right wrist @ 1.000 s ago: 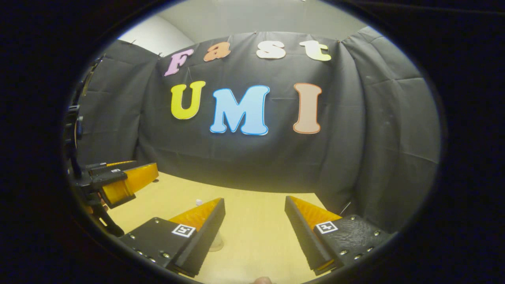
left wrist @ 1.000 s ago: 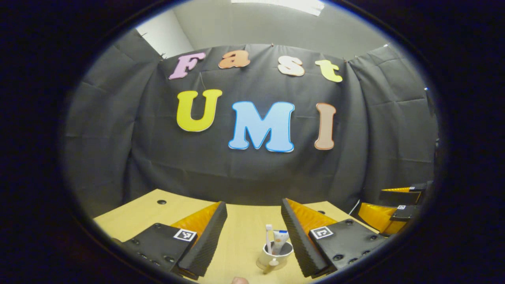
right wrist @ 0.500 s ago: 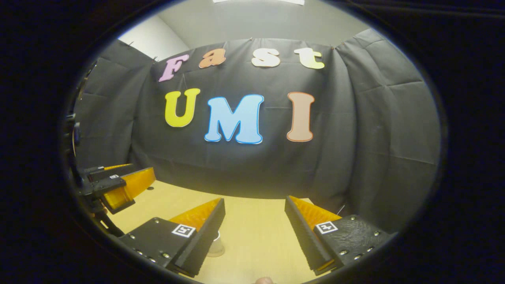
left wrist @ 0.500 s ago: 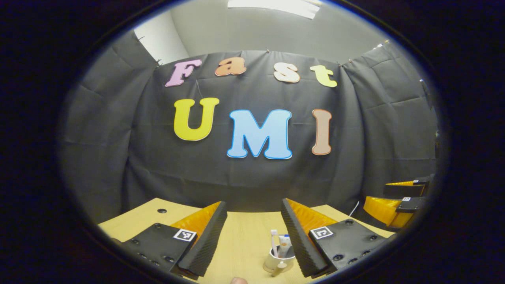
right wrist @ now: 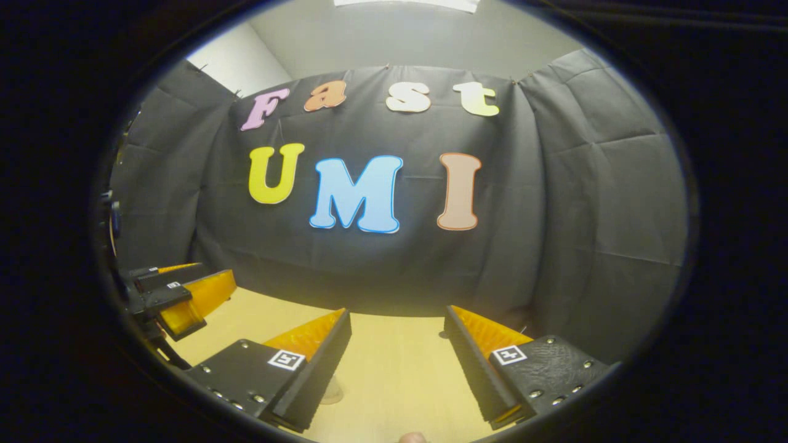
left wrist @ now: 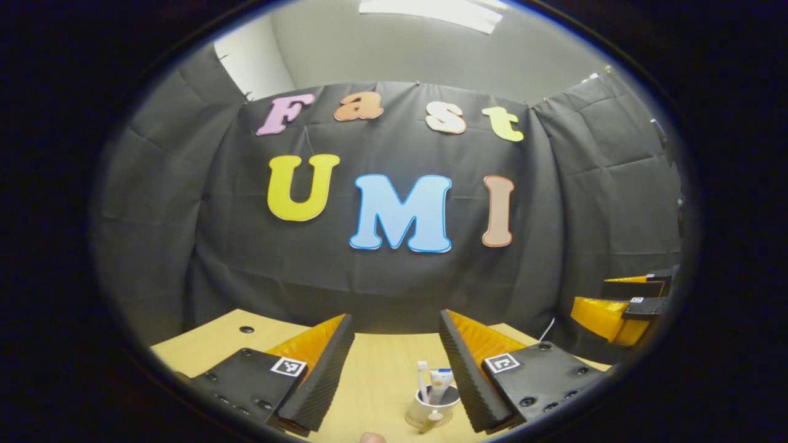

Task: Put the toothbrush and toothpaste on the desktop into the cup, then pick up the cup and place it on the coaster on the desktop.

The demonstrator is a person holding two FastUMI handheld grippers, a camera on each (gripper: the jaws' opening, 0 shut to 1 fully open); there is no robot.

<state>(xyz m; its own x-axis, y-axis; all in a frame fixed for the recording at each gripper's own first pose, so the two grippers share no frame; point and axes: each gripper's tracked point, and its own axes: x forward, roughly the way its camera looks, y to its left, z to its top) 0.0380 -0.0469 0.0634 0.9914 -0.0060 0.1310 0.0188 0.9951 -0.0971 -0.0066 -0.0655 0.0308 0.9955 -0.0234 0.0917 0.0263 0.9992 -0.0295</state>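
A white cup (left wrist: 430, 411) stands on the wooden desktop (left wrist: 375, 375) low in the left gripper view. A toothbrush (left wrist: 422, 376) and a toothpaste tube (left wrist: 441, 383) stick up out of it. The cup sits just inside the right finger of my left gripper (left wrist: 396, 320), which is open and touches nothing. My right gripper (right wrist: 398, 314) is open too, with bare desktop (right wrist: 400, 369) between its fingers. A pale bit of the cup (right wrist: 332, 394) peeks out beside its left finger.
The black cloth wall rises straight behind the desk's far edge. The right gripper (left wrist: 619, 307) hangs at the far right of the left gripper view. The left gripper (right wrist: 181, 295) hangs at the far left of the right gripper view. A small hole (left wrist: 246, 330) marks the desk's back left corner.
Both views have tilted up and drawn back: the wall sits lower in them, and the cup has slipped further behind the right gripper's left finger. Both grippers stayed open.
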